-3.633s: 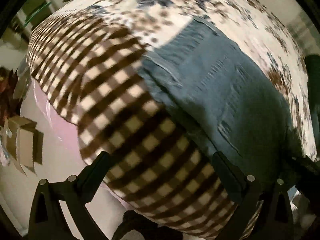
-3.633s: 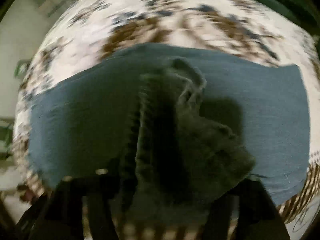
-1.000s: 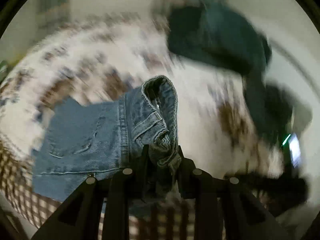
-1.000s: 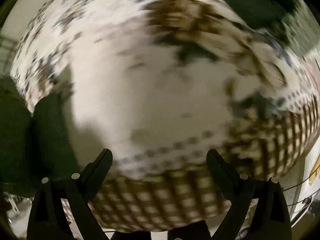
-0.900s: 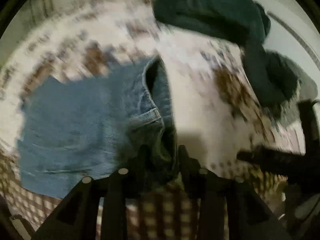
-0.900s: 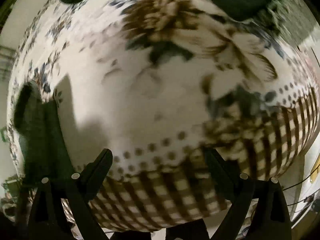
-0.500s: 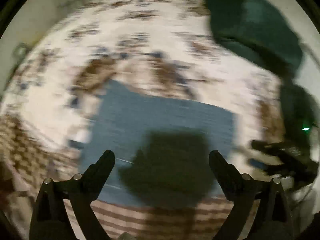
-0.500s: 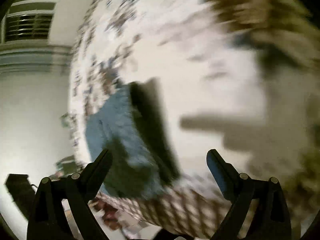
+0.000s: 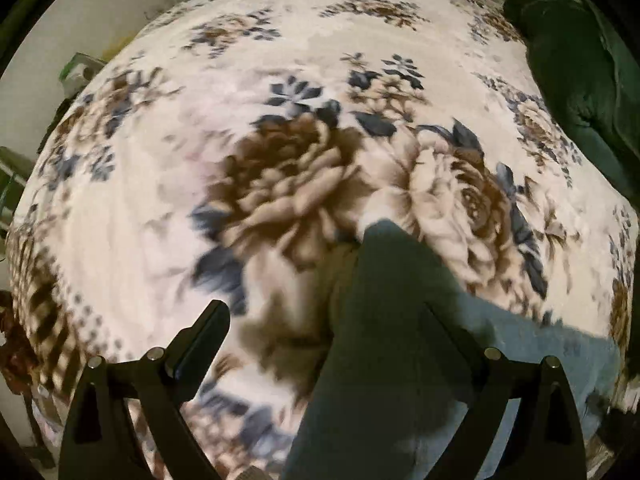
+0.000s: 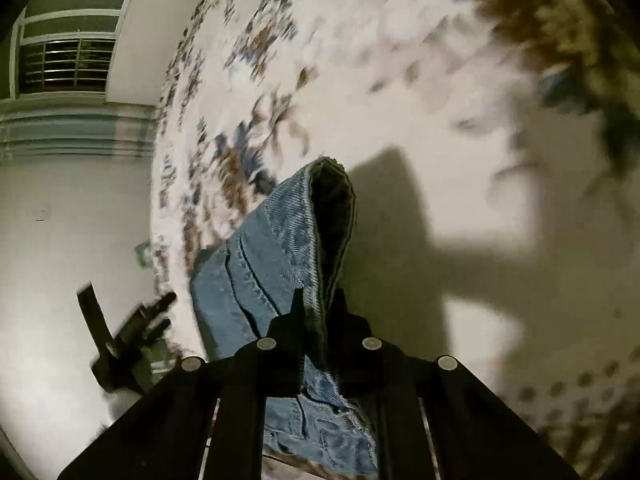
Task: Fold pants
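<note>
The pants (image 10: 276, 248) that my right gripper (image 10: 318, 316) pinches are light blue denim, with darker seams and a dark inside at the fold. In my left view the same pants (image 9: 532, 344) look grey-blue, and dark where shadow covers them. The blanket (image 9: 168, 184) under them is cream, with large brown and beige flowers and navy-blue leaves. Its border (image 9: 44, 304) has brown and cream checks, with a row of small brown dots beside it. Both my grippers are black; my left gripper (image 9: 324, 328) has silver screw heads. A dark green cloth (image 9: 576, 64) lies at the far corner.
</note>
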